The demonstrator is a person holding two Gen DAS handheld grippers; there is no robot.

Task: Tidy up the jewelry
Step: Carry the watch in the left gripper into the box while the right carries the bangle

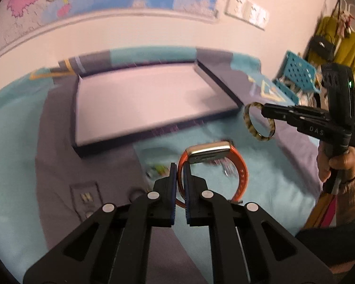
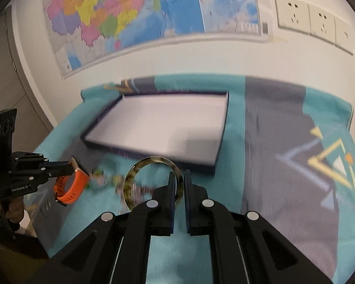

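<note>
My left gripper (image 1: 180, 169) is shut on the orange strap of a smartwatch (image 1: 241, 172) with a gold case, held above the cloth. It also shows in the right wrist view (image 2: 69, 166), with the watch (image 2: 71, 187) hanging from it. My right gripper (image 2: 177, 177) is shut on a tortoiseshell bangle (image 2: 130, 179). In the left wrist view the right gripper (image 1: 264, 113) holds the bangle (image 1: 248, 120) at the tray's near right corner. A shallow dark-rimmed tray (image 1: 224, 80) (image 2: 221, 137) with a white floor lies beyond both, holding nothing.
A teal and grey patterned cloth (image 1: 23, 142) (image 2: 284, 142) covers the table. Small blurred trinkets (image 1: 157, 169) (image 2: 101, 177) lie on it before the tray. A blue perforated basket (image 1: 298, 73) stands at the far right. A wall with a map and sockets is behind.
</note>
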